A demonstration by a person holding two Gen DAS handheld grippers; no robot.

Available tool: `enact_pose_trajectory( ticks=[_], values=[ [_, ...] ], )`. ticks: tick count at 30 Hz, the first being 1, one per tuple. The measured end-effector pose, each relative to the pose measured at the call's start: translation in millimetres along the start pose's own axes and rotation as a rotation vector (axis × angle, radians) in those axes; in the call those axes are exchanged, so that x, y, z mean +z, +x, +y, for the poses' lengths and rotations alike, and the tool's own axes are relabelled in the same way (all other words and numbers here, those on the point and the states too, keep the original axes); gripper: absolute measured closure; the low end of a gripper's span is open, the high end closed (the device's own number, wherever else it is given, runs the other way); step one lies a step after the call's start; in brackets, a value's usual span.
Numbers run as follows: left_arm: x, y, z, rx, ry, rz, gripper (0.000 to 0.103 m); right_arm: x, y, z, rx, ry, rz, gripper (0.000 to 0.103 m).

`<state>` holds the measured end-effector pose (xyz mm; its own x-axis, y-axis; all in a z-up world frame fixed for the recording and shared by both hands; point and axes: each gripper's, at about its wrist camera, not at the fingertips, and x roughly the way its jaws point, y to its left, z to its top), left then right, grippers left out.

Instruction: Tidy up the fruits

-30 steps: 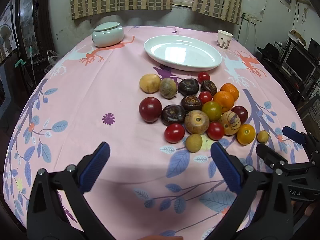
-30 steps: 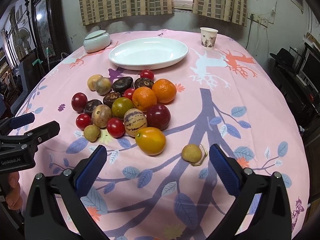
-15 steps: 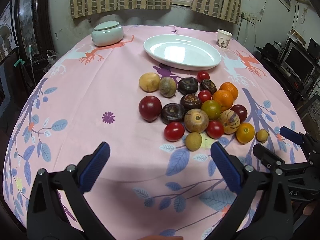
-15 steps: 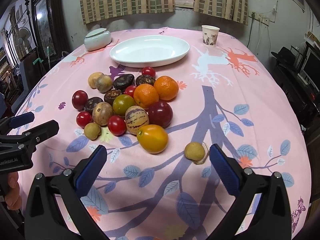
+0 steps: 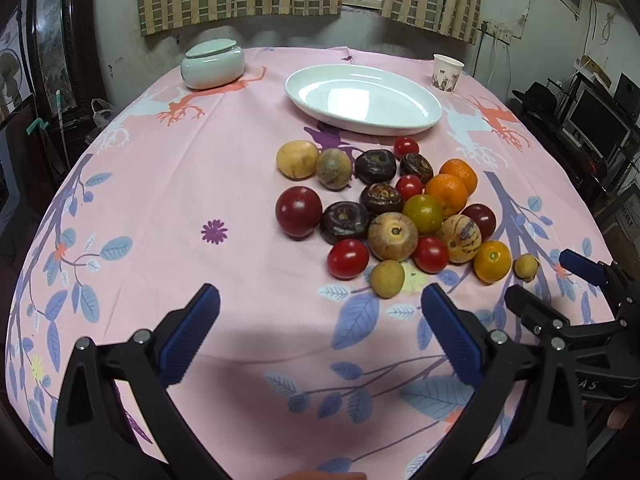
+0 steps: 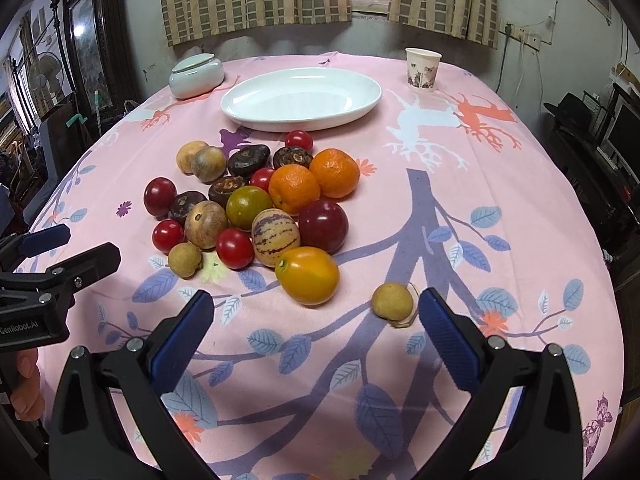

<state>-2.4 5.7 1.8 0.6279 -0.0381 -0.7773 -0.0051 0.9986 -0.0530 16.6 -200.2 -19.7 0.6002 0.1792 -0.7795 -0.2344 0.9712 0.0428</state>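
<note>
Jaws on our left gripper and right gripper are wide apart, holding nothing. We see the heap of round mixed-colour fruits on the pink surface, near the white oval plate. One small tan fruit sits apart, just beside our right gripper.

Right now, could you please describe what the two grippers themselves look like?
Both match: the left gripper and right gripper have black angular plastic arms with silver rivets and blue ribbed pads on the fingers. White lettering reading GenRobot.AI marks the left one's side. Bare fingers grip the handles; no sleeves or cables show.
</note>
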Motion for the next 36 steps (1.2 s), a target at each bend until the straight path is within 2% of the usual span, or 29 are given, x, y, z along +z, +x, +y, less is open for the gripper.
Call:
enact_pose_trajectory(
  ticks=[16,20,25,28,30,31,32,33,34,35,36],
  values=[
    [-3,4,1,-0.016,0.012,-0.006,0.002,-2,6,-3,-0.011,-0.009,0.019,0.001],
    [-7,5,6,0.010,0.014,-0.026,0.002,-3,14,0,-0.031,-0.045,0.035,0.001],
    [-6,12,11,-0.009,0.061,0.011,0.002,2,28,8,-0.080,-0.115,0.049,0.001],
    [-7,17,20,-0.006,0.038,0.018,0.002,8,36,8,-0.089,-0.134,0.064,0.001],
    [-7,22,26,-0.028,0.011,0.047,0.002,11,42,7,-0.091,-0.140,0.079,0.009],
    [-8,25,30,-0.049,-0.006,0.061,0.002,12,45,8,-0.085,-0.146,0.092,0.025],
    [-10,26,32,-0.076,-0.013,0.065,0.002,12,50,7,-0.074,-0.148,0.113,0.036],
    [-11,27,32,-0.088,-0.009,0.068,0.002,12,51,7,-0.061,-0.152,0.120,0.042],
    [-12,29,31,-0.090,0.006,0.072,0.002,11,53,7,-0.046,-0.154,0.134,0.056],
    [-12,30,30,-0.090,0.020,0.072,0.002,10,56,7,-0.023,-0.149,0.146,0.064],
    [-13,31,29,-0.088,0.030,0.073,0.002,8,55,5,-0.007,-0.133,0.134,0.064]
  ],
)
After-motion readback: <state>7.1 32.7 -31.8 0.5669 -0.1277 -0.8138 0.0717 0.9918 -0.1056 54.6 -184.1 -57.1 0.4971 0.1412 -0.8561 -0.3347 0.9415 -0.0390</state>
